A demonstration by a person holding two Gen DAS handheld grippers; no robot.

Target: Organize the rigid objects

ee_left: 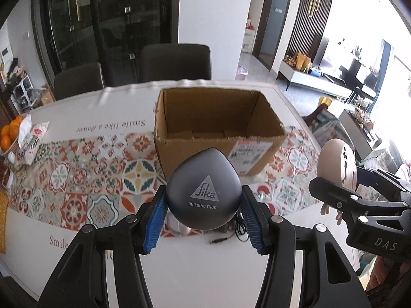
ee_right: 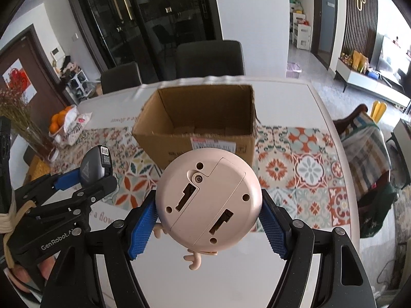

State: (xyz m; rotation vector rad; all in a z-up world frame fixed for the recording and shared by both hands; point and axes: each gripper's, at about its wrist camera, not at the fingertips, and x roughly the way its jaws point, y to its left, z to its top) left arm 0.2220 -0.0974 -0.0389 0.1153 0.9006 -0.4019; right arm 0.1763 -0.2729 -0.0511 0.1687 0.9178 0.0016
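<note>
Black gripper arms with blue ribbed pads fill the near edge of both views, angled down toward the white table (ee_left: pixel 77 118). Beyond them, an open brown cardboard box (ee_left: pixel 218 118) stands on a patterned tile-print runner (ee_left: pixel 77 174), its near wall bearing a white shipping label whose print is too small to read.

Clamped between the left gripper (ee_left: pixel 204 218) pads is a dark grey rounded case (ee_left: pixel 204 192), held above the table, near side of the box; it reads "Sika" and "BUILDING TRUST". To its right, the right gripper (ee_right: pixel 209 224) is clamped on a pale pink round toy (ee_right: pixel 209 197), underside up.

Table printing reads "Smile like a flower".

Only the right wrist view shows "GenRobot" on the left gripper and a barcode sticker on the case's edge. Only the left wrist view shows "DAS" on the right gripper and a thin black cable (ee_left: pixel 231 233) below the case.
</note>
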